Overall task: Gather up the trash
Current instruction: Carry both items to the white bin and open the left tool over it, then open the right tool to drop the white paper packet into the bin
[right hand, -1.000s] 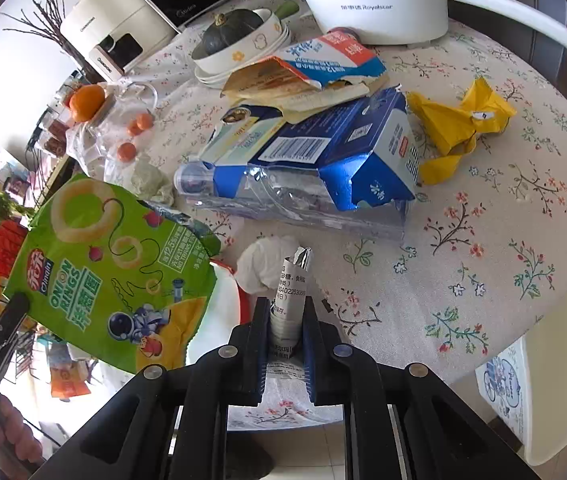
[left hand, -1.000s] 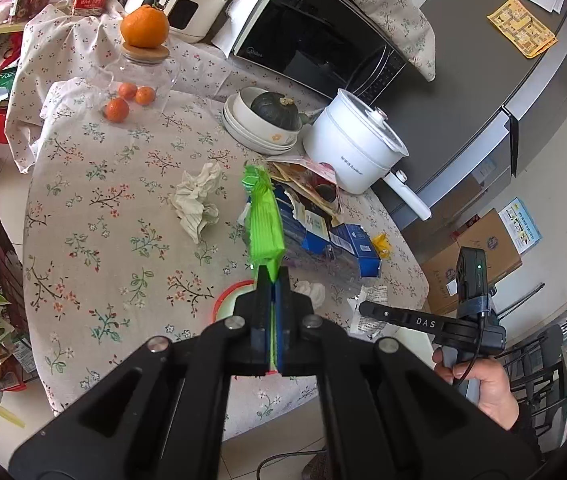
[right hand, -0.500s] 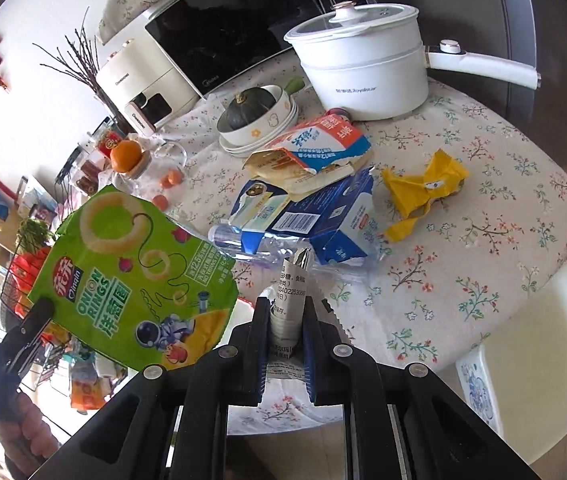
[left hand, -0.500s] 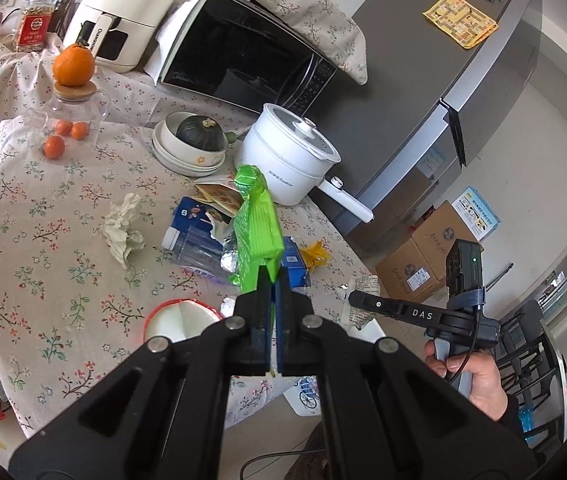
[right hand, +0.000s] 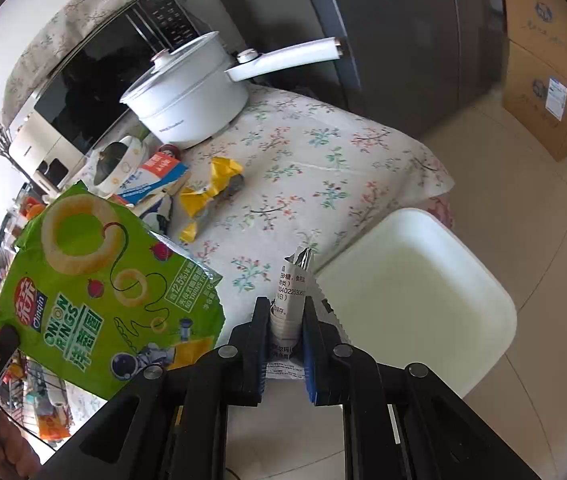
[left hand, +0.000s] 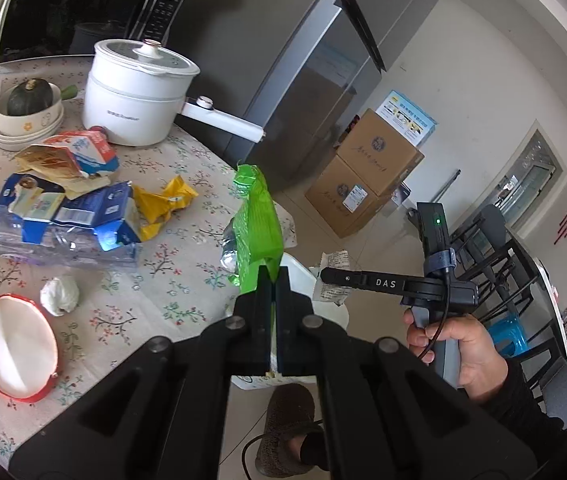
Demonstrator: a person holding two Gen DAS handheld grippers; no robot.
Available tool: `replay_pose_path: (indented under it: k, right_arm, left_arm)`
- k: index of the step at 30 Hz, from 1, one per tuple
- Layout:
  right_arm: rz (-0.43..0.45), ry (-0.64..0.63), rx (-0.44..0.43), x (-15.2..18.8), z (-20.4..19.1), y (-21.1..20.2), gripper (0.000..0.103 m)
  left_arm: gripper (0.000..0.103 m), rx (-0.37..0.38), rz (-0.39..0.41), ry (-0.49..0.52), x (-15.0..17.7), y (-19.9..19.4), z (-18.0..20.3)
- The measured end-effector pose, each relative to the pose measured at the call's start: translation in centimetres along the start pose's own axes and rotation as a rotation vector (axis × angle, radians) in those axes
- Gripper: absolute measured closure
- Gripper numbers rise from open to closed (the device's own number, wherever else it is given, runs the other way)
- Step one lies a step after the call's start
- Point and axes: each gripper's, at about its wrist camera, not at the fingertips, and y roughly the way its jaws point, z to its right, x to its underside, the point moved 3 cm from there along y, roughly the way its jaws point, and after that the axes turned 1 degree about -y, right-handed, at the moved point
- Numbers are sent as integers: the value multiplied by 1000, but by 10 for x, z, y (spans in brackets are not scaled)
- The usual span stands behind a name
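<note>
My left gripper point(left hand: 273, 276) has its fingers clenched on the green onion-rings bag point(left hand: 257, 220), which I hold up in the air past the edge of the counter point(left hand: 187, 280). My right gripper point(right hand: 286, 320) grasps a small white printed wrapper point(right hand: 289, 300) between its fingers, just beside the white bin point(right hand: 415, 296) that stands on the floor against the counter. On the counter I see a yellow wrapper point(left hand: 163, 204), blue cartons point(left hand: 83, 208) and a white pot point(left hand: 139, 92).
</note>
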Motion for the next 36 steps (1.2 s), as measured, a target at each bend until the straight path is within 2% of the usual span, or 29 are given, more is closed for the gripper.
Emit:
replay_pose_path:
  k: [6, 12, 16, 21, 22, 24, 26, 29, 31, 36]
  right_arm:
    - [-10, 54, 69, 1, 52, -2, 88]
    - [-46, 71, 131, 6, 81, 9, 88]
    - [-59, 78, 141, 7, 86, 13, 88]
    - [-70, 68, 149, 6, 82, 20, 88]
    - [-73, 65, 150, 6, 80, 21, 88]
    - [-77, 61, 153, 6, 77, 24, 87]
    - [-81, 59, 156, 5, 75, 26, 87]
    - [-90, 56, 172, 4, 74, 32, 87]
    - [-101, 56, 181, 4, 73, 38, 87]
    - [-133, 53, 213, 6, 70, 53, 87]
  left_arm:
    - [101, 35, -66, 67, 17, 77, 38]
    - [101, 4, -136, 77, 37, 137, 37]
    - [101, -40, -165, 97, 46, 160, 31]
    - [99, -119, -200, 178, 51, 168, 23]
    - [95, -139, -204, 189, 52, 168, 21]
    - [76, -161, -215, 206, 52, 166, 17]
    - [44, -187, -216, 219, 50, 160, 16]
    - [25, -229, -200, 218, 44, 144, 13]
    - [20, -253, -201, 192, 40, 133, 7]
    - [16, -353, -186, 165, 36, 100, -16]
